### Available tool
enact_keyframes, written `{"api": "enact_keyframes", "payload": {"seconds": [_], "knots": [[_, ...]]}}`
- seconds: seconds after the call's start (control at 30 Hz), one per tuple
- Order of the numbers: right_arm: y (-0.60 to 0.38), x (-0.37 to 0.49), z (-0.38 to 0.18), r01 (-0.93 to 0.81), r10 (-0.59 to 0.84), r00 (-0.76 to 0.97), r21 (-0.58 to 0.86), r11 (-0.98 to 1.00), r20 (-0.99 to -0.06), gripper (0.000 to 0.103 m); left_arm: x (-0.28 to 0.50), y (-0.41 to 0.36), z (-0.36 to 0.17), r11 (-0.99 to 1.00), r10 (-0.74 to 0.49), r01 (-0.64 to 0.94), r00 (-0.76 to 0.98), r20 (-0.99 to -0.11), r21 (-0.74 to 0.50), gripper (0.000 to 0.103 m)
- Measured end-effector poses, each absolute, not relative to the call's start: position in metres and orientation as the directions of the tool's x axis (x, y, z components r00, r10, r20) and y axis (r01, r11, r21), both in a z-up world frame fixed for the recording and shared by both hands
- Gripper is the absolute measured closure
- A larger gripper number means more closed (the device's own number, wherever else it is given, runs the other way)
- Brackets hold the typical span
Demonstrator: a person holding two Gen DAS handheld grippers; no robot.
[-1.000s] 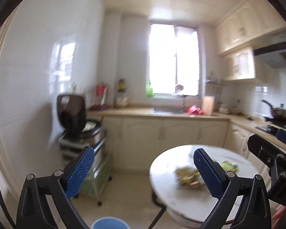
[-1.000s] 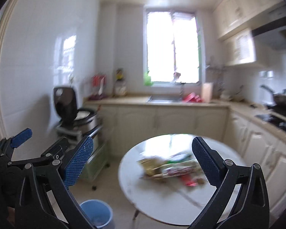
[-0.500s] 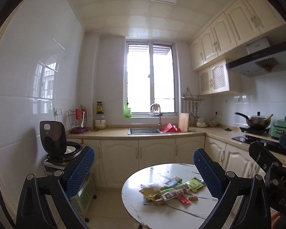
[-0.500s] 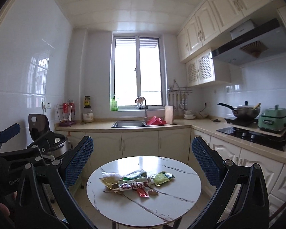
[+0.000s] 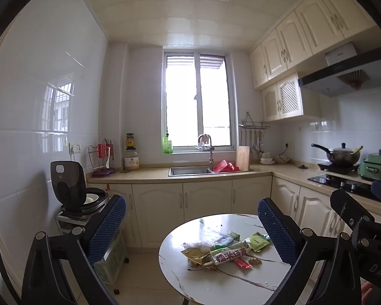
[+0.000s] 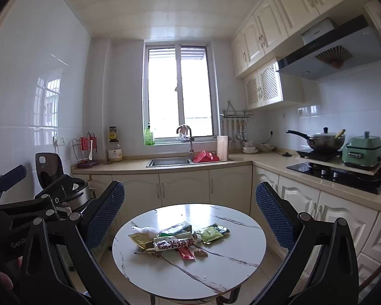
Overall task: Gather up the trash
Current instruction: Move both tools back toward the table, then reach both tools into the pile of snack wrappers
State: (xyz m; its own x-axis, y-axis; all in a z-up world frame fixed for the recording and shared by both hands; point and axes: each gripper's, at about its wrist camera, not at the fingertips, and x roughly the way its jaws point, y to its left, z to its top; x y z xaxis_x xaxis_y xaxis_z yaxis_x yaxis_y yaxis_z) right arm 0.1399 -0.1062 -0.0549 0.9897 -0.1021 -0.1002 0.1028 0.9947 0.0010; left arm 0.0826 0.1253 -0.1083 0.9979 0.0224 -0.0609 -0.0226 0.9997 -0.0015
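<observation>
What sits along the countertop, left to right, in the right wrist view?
Red rack → jar → green bottle → sink → red tub → cutting board → bowls → pan → green cooker.

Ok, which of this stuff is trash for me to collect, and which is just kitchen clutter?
For the job:
- wrapper pile on the round table
- green packet
- red sachet

Just lying about:
- pan
- green cooker
- cutting board
- rice cooker

Both hand-held grippers are open, holding nothing.
</observation>
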Motion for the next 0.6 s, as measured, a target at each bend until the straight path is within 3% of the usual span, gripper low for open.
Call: {"api": "enact_keyframes", "payload": {"seconds": [0.3, 0.6], "knots": [[-0.123, 0.152, -0.063, 0.122, -0.120, 0.985, 0.011, 0.992, -0.124, 0.000, 0.100, 0.116, -0.106, 1.000, 0.025, -0.024, 0.995, -0.094, 0.017, 0.001], [-0.177, 0.213, -0.105, 0.211, -0.194, 0.947, 0.040, 0.977, -0.255, 0.000, 0.191, 0.116, -0.131, 1.000, -0.016, 0.018, 0.955, -0.296, 0.004, 0.001]]}}
